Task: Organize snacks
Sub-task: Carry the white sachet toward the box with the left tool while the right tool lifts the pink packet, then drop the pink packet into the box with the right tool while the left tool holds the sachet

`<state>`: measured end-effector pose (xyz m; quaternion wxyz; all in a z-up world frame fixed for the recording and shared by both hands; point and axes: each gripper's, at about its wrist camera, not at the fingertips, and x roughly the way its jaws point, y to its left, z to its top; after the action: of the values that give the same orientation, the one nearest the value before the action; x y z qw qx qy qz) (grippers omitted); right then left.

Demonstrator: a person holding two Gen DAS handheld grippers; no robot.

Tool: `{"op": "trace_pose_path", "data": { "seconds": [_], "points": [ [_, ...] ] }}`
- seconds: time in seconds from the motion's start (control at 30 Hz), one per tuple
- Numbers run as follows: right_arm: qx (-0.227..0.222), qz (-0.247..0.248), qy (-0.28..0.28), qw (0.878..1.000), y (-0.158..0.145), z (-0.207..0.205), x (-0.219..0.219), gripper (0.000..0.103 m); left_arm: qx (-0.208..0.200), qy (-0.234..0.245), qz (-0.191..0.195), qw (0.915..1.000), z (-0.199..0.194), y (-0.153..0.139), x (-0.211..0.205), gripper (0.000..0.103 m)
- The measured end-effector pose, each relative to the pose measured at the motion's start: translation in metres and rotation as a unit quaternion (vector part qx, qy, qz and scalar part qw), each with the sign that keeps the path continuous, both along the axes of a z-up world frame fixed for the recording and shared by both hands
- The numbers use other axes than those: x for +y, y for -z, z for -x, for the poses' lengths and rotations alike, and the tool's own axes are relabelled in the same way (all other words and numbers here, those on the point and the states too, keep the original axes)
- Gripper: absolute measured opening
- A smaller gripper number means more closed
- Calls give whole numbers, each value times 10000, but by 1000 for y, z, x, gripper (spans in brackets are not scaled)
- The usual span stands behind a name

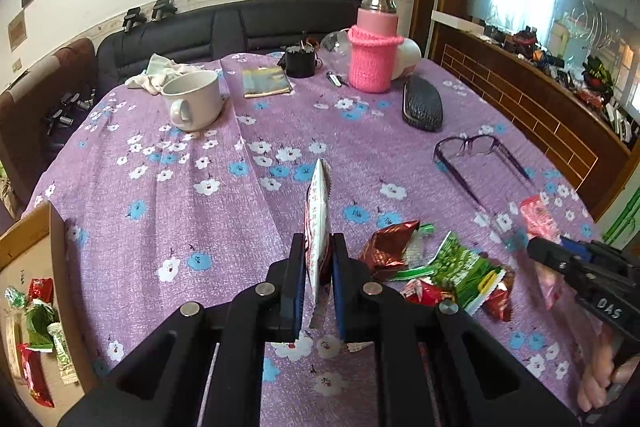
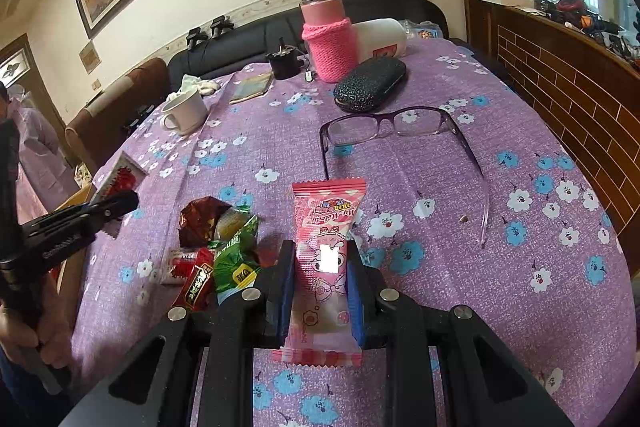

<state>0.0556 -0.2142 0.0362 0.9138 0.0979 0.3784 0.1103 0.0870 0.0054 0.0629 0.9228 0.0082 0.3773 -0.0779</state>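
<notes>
My left gripper [image 1: 318, 259] is shut on a white and red snack packet [image 1: 318, 215], held edge-on above the purple flowered tablecloth [image 1: 180, 187]; it also shows in the right wrist view [image 2: 120, 179]. My right gripper [image 2: 320, 267] is shut on a pink snack packet [image 2: 326, 227], held flat above the cloth; in the left wrist view it shows at the right [image 1: 538, 217]. A heap of red and green snack packets [image 1: 448, 267] lies on the cloth between the grippers, also in the right wrist view [image 2: 216, 243]. A cardboard box [image 1: 40, 239] at the lower left holds several snacks.
On the table stand a white mug [image 1: 194, 99], a pink sleeved flask [image 1: 374, 47], a black glasses case [image 1: 422, 105], purple glasses [image 1: 472, 149], a booklet [image 1: 266, 81], a black cup [image 1: 300, 61] and a cloth [image 1: 160, 75]. A dark sofa [image 1: 240, 27] runs behind; a wooden counter [image 1: 540, 99] stands right.
</notes>
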Motion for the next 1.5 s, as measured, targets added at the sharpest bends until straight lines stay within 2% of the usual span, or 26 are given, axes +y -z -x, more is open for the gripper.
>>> {"op": "trace_pose_path", "data": {
  "seconds": [0.27, 0.47, 0.67, 0.9, 1.2, 1.3, 1.5],
  "points": [
    [-110, -69, 117, 9998, -1, 3, -2, 24, -281, -58, 295, 9992, 41, -27, 13, 11],
    [-41, -120, -27, 9999, -7, 8, 15, 24, -319, -352, 456, 9978, 71, -33, 55, 11],
    [75, -366, -764, 9964, -20, 22, 70, 25, -347, -860, 595, 9939, 94, -33, 109, 11],
    [290, -552, -1769, 9823, -34, 26, 153, 25, -266, -1579, 688, 9847, 125, -20, 182, 11],
    [742, -777, -2976, 9486, -36, 28, 277, 25, 53, -2553, 818, 9634, 158, 15, 262, 12],
    [721, -738, -3246, 9402, -35, 35, 318, 25, 92, -2684, 856, 9595, 165, 22, 274, 12],
    [880, -558, -3388, 9351, -11, 36, 366, 26, 205, -2666, 890, 9595, 169, 38, 279, 12]
  ]
}}
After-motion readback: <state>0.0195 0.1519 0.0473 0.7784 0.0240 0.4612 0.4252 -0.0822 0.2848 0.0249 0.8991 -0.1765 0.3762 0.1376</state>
